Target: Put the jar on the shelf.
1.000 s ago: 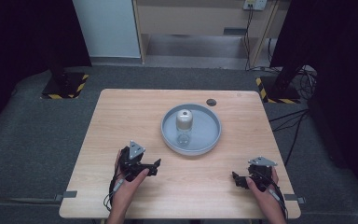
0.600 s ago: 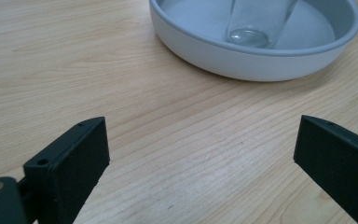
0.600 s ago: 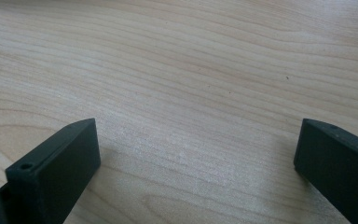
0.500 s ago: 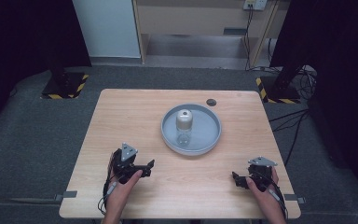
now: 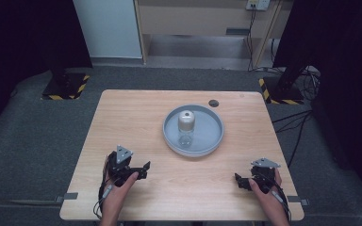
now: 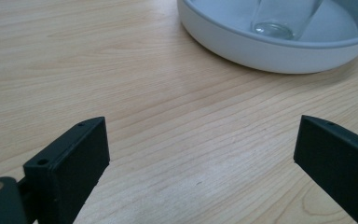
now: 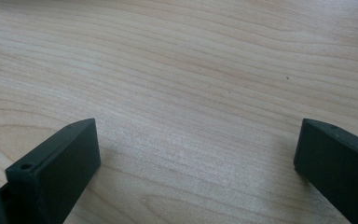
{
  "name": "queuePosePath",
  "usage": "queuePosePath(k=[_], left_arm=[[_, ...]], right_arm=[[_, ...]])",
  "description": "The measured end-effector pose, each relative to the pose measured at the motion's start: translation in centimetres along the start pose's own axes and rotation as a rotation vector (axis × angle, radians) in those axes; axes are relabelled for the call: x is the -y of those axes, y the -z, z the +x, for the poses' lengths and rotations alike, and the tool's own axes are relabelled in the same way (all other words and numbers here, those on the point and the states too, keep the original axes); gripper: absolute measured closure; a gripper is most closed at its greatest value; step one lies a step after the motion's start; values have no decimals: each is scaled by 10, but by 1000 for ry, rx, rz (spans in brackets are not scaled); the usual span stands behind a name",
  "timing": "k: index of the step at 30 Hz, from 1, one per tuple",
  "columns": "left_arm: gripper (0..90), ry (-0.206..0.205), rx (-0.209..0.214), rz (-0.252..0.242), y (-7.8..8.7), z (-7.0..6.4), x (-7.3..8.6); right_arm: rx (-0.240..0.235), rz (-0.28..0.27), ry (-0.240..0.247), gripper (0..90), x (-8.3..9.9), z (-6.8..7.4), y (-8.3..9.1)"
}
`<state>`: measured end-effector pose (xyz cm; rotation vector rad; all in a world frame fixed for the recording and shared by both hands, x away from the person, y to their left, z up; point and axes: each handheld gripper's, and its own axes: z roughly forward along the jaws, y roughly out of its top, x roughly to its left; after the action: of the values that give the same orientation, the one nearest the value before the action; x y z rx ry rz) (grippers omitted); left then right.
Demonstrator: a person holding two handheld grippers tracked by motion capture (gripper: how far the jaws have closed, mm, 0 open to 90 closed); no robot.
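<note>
A pale wooden worktop point(image 5: 136, 122) stood on grey carpet, a grey tray point(image 5: 215, 139) holding a glass jar point(image 5: 185, 125). Near its front corners, the left gripper point(image 5: 141, 169) and right gripper point(image 5: 239, 181) rested with jaws spread, empty.

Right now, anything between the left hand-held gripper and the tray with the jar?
Nothing. In the left gripper view, bare wooden table runs from the open left hand-held gripper to the grey tray holding the jar.

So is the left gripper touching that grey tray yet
Apart. In the left gripper view, bare table lies between the open left gripper and the grey tray; the high view shows the same gap.
</note>
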<state>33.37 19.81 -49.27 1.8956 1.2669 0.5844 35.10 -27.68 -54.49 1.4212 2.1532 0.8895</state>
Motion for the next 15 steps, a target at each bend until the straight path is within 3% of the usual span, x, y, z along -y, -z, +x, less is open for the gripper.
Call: queuePosePath(k=[6, 15], left_arm=[[25, 28, -32, 16, 0, 9, 6], [26, 59, -88, 91, -2, 22, 15]], right_arm=[[0, 0, 0, 3, 0, 0, 0], [0, 0, 0, 3, 0, 0, 0]])
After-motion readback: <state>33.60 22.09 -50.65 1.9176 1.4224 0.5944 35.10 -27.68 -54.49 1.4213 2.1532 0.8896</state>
